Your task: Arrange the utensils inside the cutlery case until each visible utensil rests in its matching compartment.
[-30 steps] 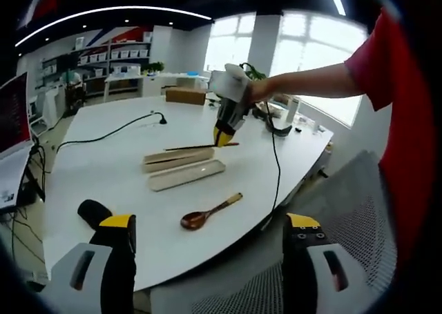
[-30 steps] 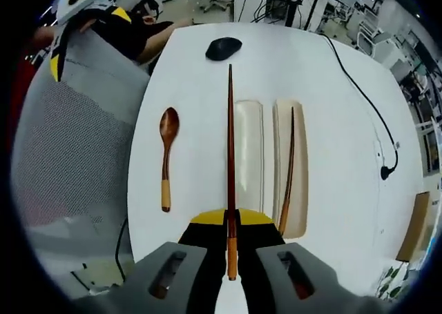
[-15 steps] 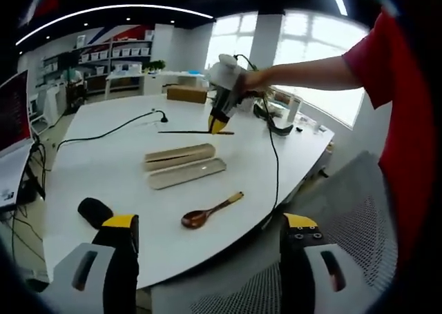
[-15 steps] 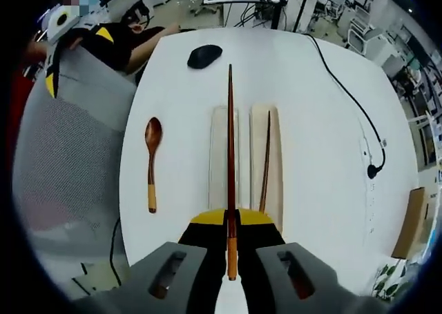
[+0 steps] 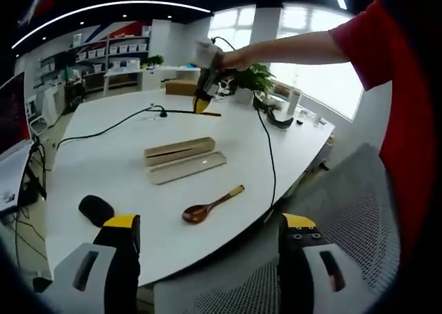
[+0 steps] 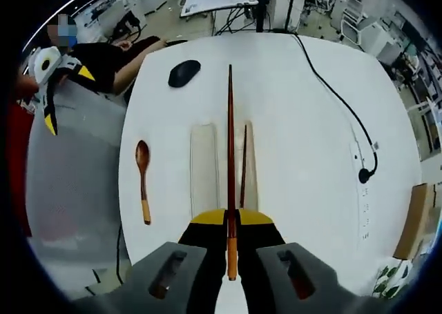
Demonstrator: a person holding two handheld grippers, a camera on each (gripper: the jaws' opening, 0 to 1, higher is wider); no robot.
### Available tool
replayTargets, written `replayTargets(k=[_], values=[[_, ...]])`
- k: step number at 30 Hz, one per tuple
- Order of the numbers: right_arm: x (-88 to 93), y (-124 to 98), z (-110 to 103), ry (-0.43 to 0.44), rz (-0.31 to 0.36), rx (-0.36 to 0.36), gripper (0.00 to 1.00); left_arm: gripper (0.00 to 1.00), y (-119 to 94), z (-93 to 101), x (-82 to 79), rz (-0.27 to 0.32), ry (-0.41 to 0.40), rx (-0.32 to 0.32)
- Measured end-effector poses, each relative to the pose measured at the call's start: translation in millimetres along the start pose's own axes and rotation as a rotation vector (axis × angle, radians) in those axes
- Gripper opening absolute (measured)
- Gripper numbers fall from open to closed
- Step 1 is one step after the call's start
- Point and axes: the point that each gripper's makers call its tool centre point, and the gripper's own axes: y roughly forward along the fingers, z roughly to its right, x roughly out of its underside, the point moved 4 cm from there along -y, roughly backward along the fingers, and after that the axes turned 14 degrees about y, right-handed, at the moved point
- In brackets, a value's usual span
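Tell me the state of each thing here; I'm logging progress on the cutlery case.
right gripper: shut on a chopstick, held above the table.
left gripper: open, empty.
second chopstick: lying in a case half.
other case half: open, empty.
spoon: on the table, outside the case.

In the right gripper view, the right hand-held gripper has its jaws closed on the orange end of a long dark-red chopstick, which points straight away from the camera, high above the white table. Below it on the table lie the two pale halves of the cutlery case side by side, the right-hand half holding a second chopstick lengthwise. A wooden spoon lies to their left, a black mouse at the far end and a black cable to the right, while the left hand-held gripper shows at the left edge beside a grey mesh chair.
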Motion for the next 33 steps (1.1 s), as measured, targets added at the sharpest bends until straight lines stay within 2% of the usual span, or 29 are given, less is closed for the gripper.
replayTargets(k=[4,9,16,19,22,24,29,33], values=[[-1.1,7.6,2.7,-0.013,-0.003,0.009,0.01,0.84,0.2,-0.8,-0.2,0.002,-0.002,-0.002],[-3.4,26.3,11.3,0.015,0.045,0.009,0.01,0.83,0.3,-2.4,0.0,0.002,-0.006,-0.009],[0.6,51.6,16.5,0.009,0.035,0.034,0.01,0.82,1.2,-2.3,-0.3,-0.002,-0.008,-0.011],[3.9,60.6,19.5,-0.002,0.027,0.054,0.01,0.81,1.6,-1.8,-1.0,-0.001,-0.009,-0.012],[5.7,68.8,29.1,-0.008,0.038,0.119,0.01,0.81,3.1,0.4,-0.7,-0.010,-0.004,0.001],[7.4,78.7,33.1,-0.004,0.054,0.117,0.01,0.81,3.5,0.9,-0.1,-0.014,-0.006,0.005],[8.7,84.2,26.8,0.042,0.077,0.090,0.01,0.80,4.1,0.3,0.1,-0.015,-0.013,0.005],[10.9,91.2,24.2,0.011,0.081,0.109,0.01,0.79,4.0,-0.9,-0.6,-0.011,-0.019,-0.003]])
